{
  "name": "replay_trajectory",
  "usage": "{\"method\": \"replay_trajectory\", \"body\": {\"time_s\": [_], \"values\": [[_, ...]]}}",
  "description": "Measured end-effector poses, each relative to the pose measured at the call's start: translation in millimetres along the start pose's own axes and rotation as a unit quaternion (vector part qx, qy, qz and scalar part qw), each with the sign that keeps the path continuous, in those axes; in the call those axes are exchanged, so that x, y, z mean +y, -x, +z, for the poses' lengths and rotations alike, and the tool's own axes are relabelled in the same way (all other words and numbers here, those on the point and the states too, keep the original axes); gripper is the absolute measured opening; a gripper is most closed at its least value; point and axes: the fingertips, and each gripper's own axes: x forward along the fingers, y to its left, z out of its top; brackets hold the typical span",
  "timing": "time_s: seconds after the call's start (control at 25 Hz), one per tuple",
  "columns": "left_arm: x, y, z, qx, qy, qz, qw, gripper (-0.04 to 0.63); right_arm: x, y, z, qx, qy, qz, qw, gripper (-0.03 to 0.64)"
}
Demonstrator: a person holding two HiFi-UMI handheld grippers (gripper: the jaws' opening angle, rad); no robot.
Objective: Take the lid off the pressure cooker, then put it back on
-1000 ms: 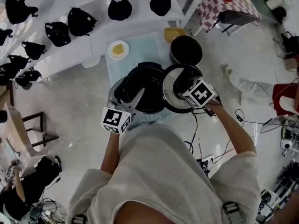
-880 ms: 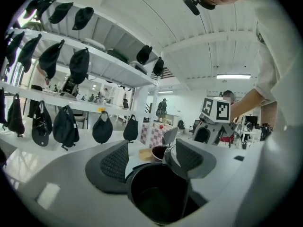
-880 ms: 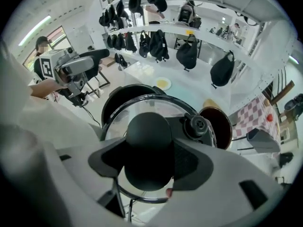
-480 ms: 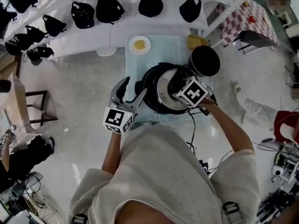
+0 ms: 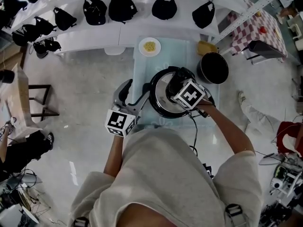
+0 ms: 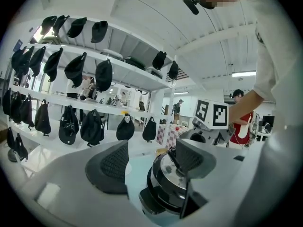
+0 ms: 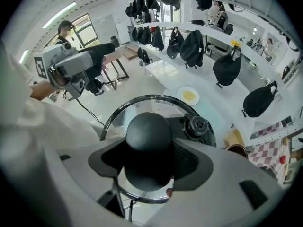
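Over the cooker (image 5: 158,109), your right gripper (image 7: 147,161) clamps the lid (image 7: 116,119) by its knob (image 7: 147,136). Your left gripper (image 6: 152,161) waits open and empty beside it. Replacing seems to be in hand; next, seat the lid squarely.

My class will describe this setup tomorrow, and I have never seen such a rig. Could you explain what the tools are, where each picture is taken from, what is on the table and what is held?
There is no robot here: a person holds a hand tool with two jaws in each hand. One picture comes from a camera on the person's head, looking down. The other two come from cameras riding on each tool, looking along its jaws. On the pale blue table cloth stand a pressure cooker, a black pot and a plate of yellow food. The right gripper has its jaws shut on the black knob of the lid, which is over the cooker. The left gripper is open and empty beside the cooker.
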Motion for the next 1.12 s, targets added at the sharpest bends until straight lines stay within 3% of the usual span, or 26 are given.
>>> {"method": "replay_trajectory", "body": {"time_s": [0.2,0.68,0.92,1.04,1.12], "values": [[1.3,0.5,-0.7,0.001,0.0,0.001,1.0,0.296,4.8,-13.8,6.4,0.01,0.038,-0.004,0.999,0.272],[-0.7,-4.7,-2.7,0.006,-0.001,-0.006,1.0,0.296,1.4,-24.3,-0.1,0.027,0.041,0.01,0.999,0.273],[-2.0,-5.5,-1.8,0.005,0.0,-0.005,1.0,0.296,4.7,-26.2,-3.8,0.037,0.073,0.021,0.996,0.276],[-1.3,-6.0,-2.2,0.005,0.0,-0.004,1.0,0.296,-8.5,-41.1,-6.8,0.042,0.123,0.003,0.991,0.276],[-1.4,-6.5,-1.6,0.006,0.0,-0.003,1.0,0.296,-6.4,-41.1,-7.0,0.054,0.168,0.013,0.984,0.276]]}}
